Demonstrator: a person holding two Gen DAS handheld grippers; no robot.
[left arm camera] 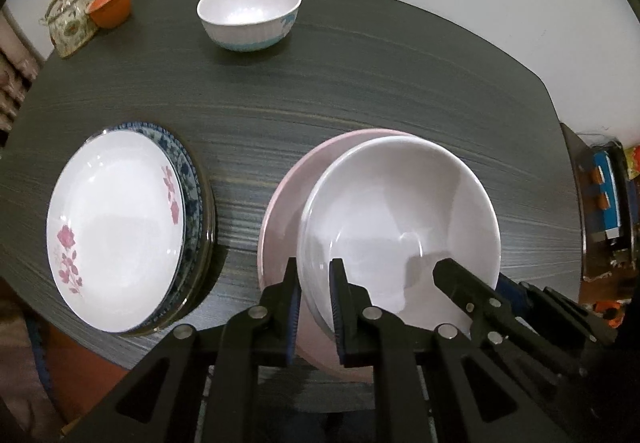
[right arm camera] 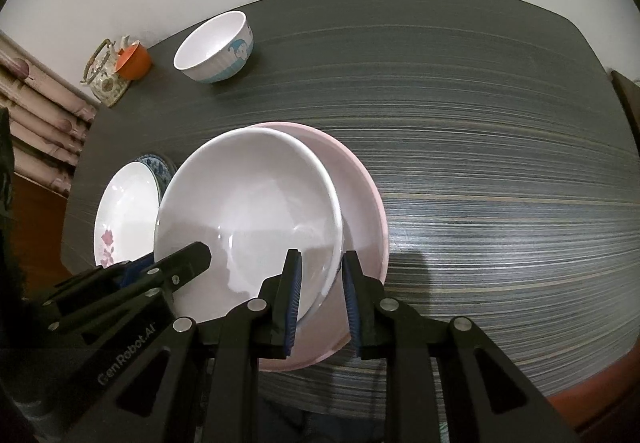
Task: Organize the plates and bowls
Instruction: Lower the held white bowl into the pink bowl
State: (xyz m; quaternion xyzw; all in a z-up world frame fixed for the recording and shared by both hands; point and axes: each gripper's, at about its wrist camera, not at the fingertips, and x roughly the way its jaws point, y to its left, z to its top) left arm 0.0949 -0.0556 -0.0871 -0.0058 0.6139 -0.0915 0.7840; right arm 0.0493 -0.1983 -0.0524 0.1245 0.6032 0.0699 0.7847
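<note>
Left gripper and right gripper are both clamping the white bowl rim, near side. Bowl is sitting in the pink plate; flowered plate is lying left, small bowl far.

Left tool, right tool: black linkage, silver rivets, blue ribbed pads, white lettering.

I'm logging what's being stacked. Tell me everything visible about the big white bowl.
The large plain white glossy bowl is wide, shallow and empty. It sits off-centre in the pale pink plate on the dark table. The left claw and right claw each straddle its near rim.
</note>
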